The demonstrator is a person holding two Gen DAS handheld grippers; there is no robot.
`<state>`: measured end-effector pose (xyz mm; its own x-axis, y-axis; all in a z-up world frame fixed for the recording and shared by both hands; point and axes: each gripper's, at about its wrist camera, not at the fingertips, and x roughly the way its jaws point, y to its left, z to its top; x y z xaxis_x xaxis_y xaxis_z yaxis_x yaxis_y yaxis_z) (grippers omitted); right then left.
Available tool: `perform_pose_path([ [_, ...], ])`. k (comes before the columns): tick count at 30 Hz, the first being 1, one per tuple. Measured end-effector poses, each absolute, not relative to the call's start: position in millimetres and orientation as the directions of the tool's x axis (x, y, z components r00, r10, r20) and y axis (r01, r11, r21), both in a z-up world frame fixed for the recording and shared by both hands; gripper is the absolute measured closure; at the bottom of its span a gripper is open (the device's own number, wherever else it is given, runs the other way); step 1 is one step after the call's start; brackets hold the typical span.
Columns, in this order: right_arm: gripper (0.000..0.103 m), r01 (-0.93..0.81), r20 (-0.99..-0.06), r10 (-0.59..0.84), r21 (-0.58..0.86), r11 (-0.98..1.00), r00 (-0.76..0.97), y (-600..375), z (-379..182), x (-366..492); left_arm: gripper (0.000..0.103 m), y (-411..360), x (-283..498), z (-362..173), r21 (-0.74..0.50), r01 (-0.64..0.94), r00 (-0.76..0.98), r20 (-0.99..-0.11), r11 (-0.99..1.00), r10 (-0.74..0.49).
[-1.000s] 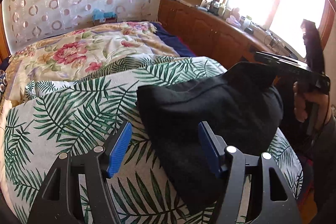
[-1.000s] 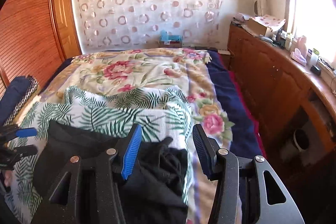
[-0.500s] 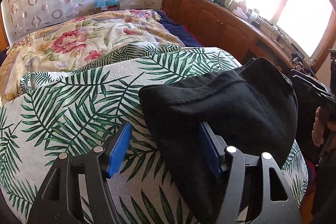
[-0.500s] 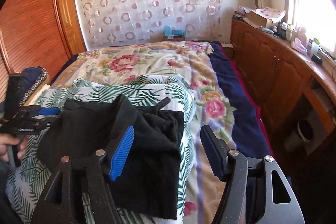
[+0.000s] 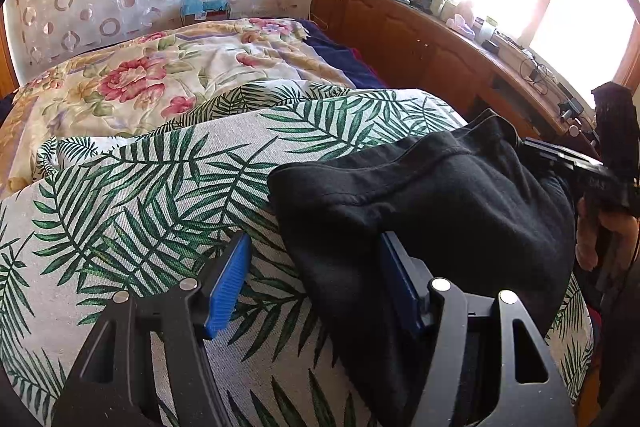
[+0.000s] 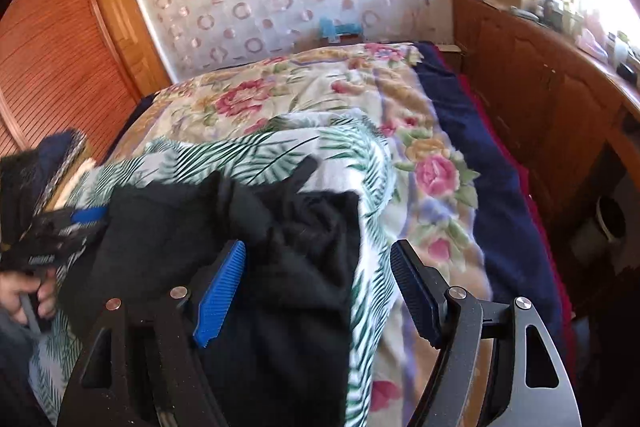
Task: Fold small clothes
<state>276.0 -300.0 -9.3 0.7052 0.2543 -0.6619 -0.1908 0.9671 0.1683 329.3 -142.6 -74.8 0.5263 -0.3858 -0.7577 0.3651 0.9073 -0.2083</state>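
Both our left tool [image 5: 314, 283] and opening right tool [image 6: 316, 291] stand spread over the soft, limp black knit garment [image 5: 432, 203], best pinched at a hemmed edge.

One black garment [image 5: 432, 211] lay on the bed, toward its near edge. Two covers were spread there: one palm-leaf cover [image 5: 160, 187] under the garment and one floral quilt [image 5: 168, 79] beyond it, toward the far edge. One dark blue sheet [image 6: 492, 163] showed along the bed's right edge. Two grippers were in view, the left gripper [image 5: 316, 283] and the right gripper [image 6: 320, 287], each with two fingers and held by one hand.
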Motion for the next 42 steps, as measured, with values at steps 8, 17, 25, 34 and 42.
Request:
perform_pose_path([
  [8, 0.027, -0.134, -0.570, 0.189, 0.138, 0.981, 0.799, -306, 19, 253, 0.036, -143, 330, -75, -0.203, 0.365, 0.528, -0.758, 0.909, -0.382],
  [17, 0.027, -0.204, -0.621, 0.126, -0.056, 0.977, 0.773, -280, 0, 238, 0.036, -144, 330, -75, -0.204, 0.365, 0.527, -0.759, 0.909, -0.382],
  [25, 0.027, -0.163, -0.704, 0.232, 0.166, 0.973, 0.671, -320, -24, 280, 0.055, -143, 334, -73, -0.270, 0.384, 0.492, -0.749, 0.883, -0.443],
  [34, 0.075, -0.255, -0.684, 0.304, 0.175, 0.951, 0.663, -315, -17, 283, 0.085, -159, 323, -56, -0.297, 0.417, 0.495, -0.718, 0.859, -0.489],
  [42, 0.085, -0.279, -0.604, 0.269, 0.079, 0.957, 0.750, -305, -1, 255, 0.087, -158, 289, -11, -0.258, 0.462, 0.575, -0.641, 0.848, -0.508],
])
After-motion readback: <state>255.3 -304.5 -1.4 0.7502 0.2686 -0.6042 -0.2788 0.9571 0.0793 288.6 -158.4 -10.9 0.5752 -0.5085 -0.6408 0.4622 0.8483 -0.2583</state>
